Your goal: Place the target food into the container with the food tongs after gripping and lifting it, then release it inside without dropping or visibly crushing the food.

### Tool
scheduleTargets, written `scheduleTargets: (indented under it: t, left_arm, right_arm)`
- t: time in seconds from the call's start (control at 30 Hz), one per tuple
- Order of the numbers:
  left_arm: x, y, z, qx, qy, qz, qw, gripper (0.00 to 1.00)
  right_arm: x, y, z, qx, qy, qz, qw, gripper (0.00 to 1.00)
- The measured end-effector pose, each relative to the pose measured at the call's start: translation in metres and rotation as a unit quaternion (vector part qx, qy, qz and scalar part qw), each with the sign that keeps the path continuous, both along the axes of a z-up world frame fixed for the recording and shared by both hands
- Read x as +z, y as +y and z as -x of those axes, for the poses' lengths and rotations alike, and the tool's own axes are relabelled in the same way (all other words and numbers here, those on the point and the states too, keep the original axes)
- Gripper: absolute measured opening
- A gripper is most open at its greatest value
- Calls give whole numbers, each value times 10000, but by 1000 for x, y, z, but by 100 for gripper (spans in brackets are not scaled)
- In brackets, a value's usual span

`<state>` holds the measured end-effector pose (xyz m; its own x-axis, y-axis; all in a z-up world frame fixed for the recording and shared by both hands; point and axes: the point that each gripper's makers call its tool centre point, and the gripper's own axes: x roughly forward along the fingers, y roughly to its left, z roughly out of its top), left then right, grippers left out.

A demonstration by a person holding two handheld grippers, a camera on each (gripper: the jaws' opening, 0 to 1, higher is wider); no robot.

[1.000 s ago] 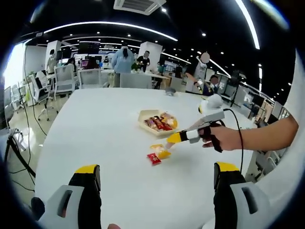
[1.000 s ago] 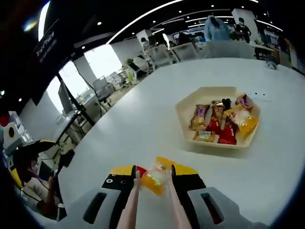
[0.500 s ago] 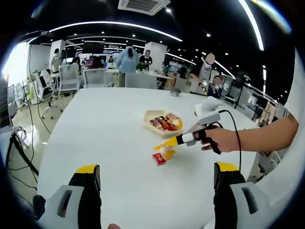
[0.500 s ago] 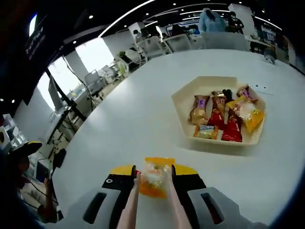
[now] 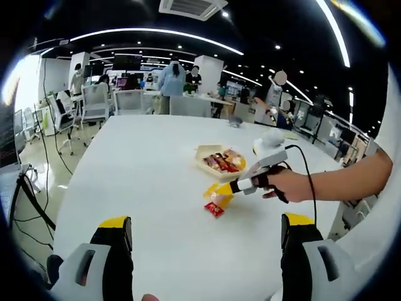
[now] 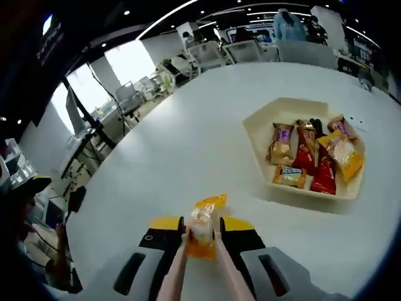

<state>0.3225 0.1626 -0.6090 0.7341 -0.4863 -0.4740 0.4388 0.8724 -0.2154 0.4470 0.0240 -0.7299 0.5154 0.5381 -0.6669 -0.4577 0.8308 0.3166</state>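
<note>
Left gripper view: the left hand-held gripper (image 5: 203, 251) sits low over the white table (image 5: 138, 188), its 2 jaws wide apart with nothing between them. Across the table, a hand (image 5: 285, 185) carries the right hand-held gripper (image 5: 230, 187), and the tongs at its tip pinch an orange snack packet (image 5: 216, 193) just above the tabletop. A red packet (image 5: 214, 209) lies flat on the table right beside it. Beyond them sits the beige tray (image 5: 205, 164), loaded with wrapped snacks.

Right gripper view: here the right hand-held gripper (image 6: 200, 235) has its jaws drawn in, pressing the 2 pale arms of the food tongs (image 6: 172, 276) together on the orange snack packet (image 6: 202, 227). The packet stands upright between the tong tips, clear of the table (image 6: 188, 144). The beige tray (image 6: 263, 125) lies ahead and to the right, well apart from the packet, with several wrapped snacks (image 6: 313, 157) inside.
</note>
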Motion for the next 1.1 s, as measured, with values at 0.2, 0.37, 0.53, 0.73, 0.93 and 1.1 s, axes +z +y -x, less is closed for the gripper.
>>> scheduleTargets:
  t: [0.2, 0.37, 0.53, 0.73, 0.93, 1.1]
  left_arm:
    - [0, -1, -1, 19, -5, 15, 10000, 99]
    - [2, -6, -3, -22, -36, 40, 10000, 99]
    - [2, -12, -3, -93, -44, 40, 9999, 99]
    - [2, -25, -1, -275, -65, 57, 9996, 99]
    - [6, -36, -2, -474, -138, 78, 9987, 99]
    - [8, -47, -2, -677, -193, 109, 9975, 99]
  right_arm:
    - [2, 0, 3, 90, -1, 8, 10000, 20]
    - [6, -8, 5, 50, -37, -49, 10000, 20]
    - [14, -19, 7, -8, -109, -124, 9999, 20]
    - [28, -36, 15, -126, -230, -196, 9995, 21]
    - [45, -52, 21, -247, -388, -265, 9986, 21]
    - [60, -69, 26, -449, -539, -379, 9968, 21]
